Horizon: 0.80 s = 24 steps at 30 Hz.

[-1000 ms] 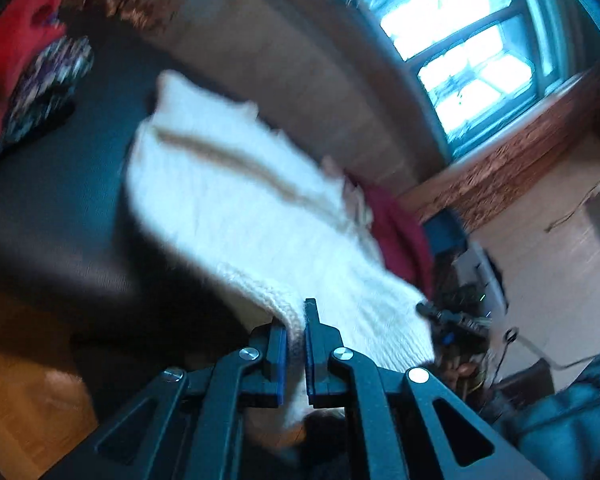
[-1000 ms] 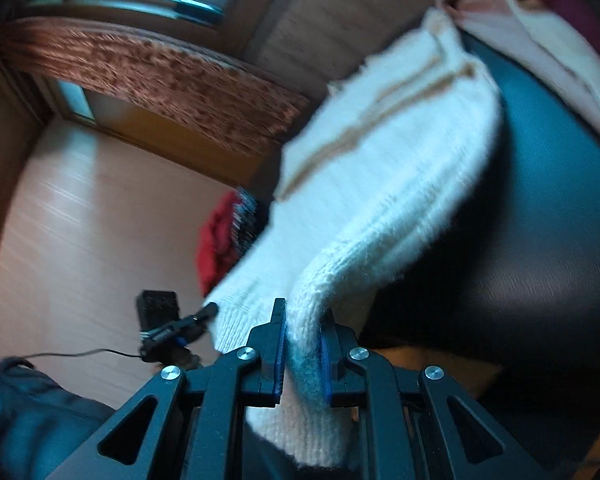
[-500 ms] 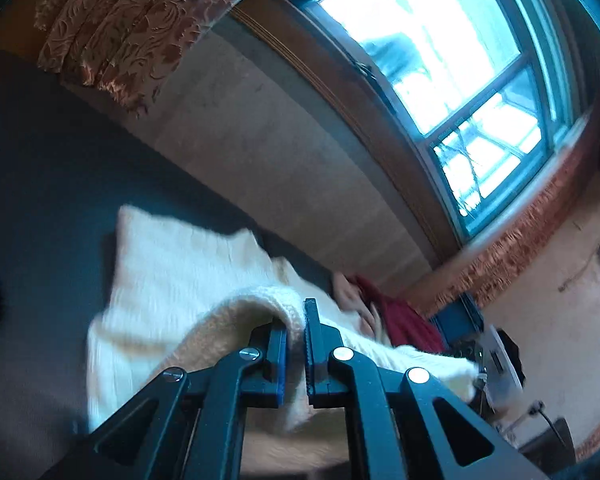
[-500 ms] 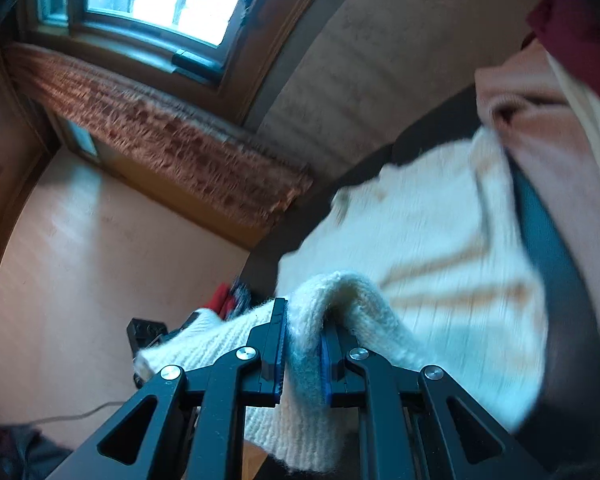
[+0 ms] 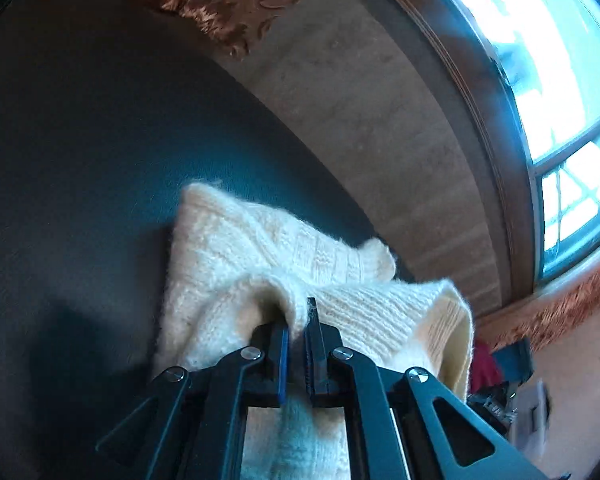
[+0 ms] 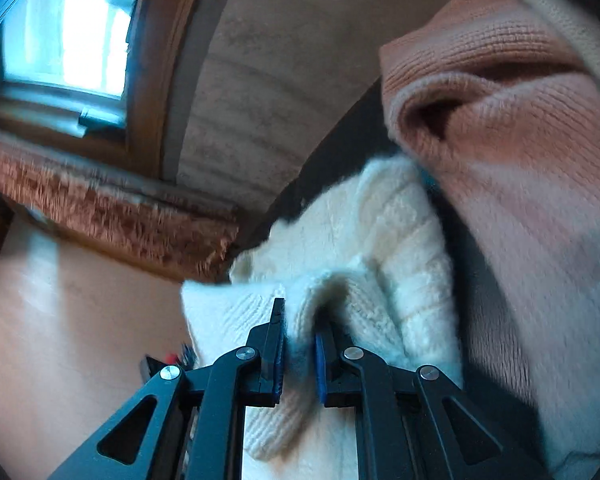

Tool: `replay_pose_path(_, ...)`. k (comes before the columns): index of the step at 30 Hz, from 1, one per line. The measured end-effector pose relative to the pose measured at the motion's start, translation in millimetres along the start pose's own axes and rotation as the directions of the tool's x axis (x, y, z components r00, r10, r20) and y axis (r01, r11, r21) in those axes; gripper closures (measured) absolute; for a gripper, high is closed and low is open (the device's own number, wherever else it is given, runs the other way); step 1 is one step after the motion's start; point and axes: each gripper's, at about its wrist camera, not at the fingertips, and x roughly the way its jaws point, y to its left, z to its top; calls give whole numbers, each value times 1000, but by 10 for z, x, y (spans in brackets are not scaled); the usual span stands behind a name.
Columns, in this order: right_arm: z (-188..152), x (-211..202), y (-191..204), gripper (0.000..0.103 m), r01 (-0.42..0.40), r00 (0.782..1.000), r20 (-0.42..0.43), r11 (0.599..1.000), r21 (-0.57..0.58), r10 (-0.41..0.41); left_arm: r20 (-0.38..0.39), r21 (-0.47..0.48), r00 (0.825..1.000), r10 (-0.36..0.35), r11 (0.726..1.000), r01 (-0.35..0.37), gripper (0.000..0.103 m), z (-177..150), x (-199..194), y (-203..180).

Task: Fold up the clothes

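We have left tool [image 5: 298, 320] clenched on edge of cream knit sweater [image 5: 236, 248]. Right tool [image 6: 300, 320] clenched on another fold of same sweater [image 6: 396, 264]. Sweater lies doubled over on dark bench [image 5: 80, 140], far edge near wall. Pink knit garment [image 6: 508, 128] just beside sweater on right.

Fuzzy cream knit sweater [image 5: 236, 248], matt dark tabletop [image 5: 80, 140], ribbed pink knit [image 6: 500, 80]

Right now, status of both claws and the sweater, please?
Left claw and right claw shut on cream sweater. Sweater doubled on dark surface. Pink knit close beside it.
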Motion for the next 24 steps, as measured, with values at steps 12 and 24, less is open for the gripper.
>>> replay_pose_path(12, -611, -541, 218, 47, -91, 992, -80, 994, 52, 95, -81, -56, 990, -113, 992, 109, 97, -378, -518, 11)
replay_pose_path(24, -518, -684, 350, 18, -158, 980, 133, 983, 93, 145, -9, -292, 980, -197, 938, 186, 82, -98, -393, 113)
